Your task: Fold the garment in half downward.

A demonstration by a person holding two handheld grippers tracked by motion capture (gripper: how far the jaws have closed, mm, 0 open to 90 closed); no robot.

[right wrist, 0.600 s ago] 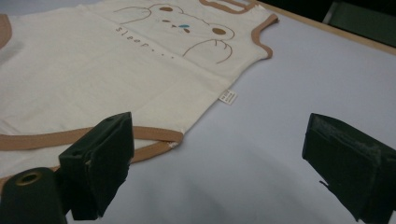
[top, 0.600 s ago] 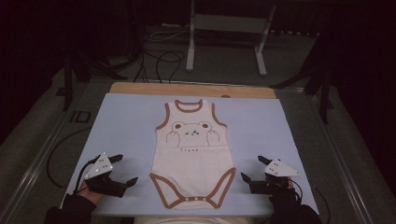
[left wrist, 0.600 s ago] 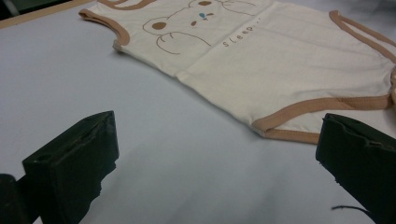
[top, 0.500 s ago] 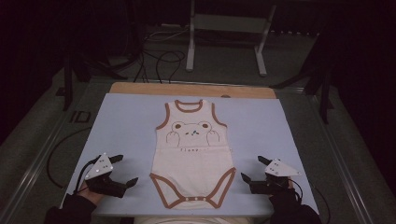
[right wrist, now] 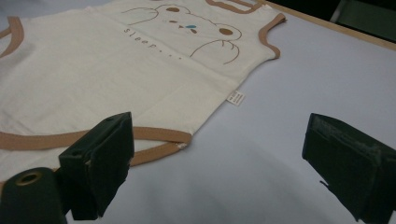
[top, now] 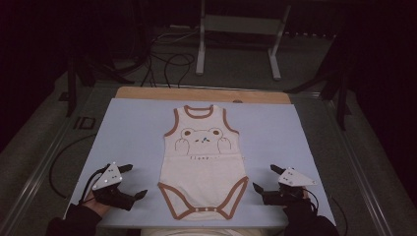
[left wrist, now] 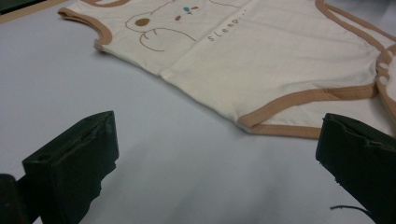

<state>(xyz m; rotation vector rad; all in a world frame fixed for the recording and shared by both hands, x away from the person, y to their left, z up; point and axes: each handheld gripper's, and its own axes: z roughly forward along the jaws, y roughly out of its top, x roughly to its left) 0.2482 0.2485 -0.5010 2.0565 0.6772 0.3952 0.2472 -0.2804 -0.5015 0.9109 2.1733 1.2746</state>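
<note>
- The bodysuit (top: pixel 204 164) lay flat mid-tabletop (top: pixel 133 128), its snap end at the near edge.
- We held our left gripper (top: pixel 134 181) and right gripper (top: pixel 264 178) beside it, fingers apart, gripping nothing.

bodysuit (top: pixel 204 164) – flat at mat (top: pixel 128 128) centre | left gripper (top: pixel 134 181) left of it | right gripper (top: pixel 264 178) right
</note>
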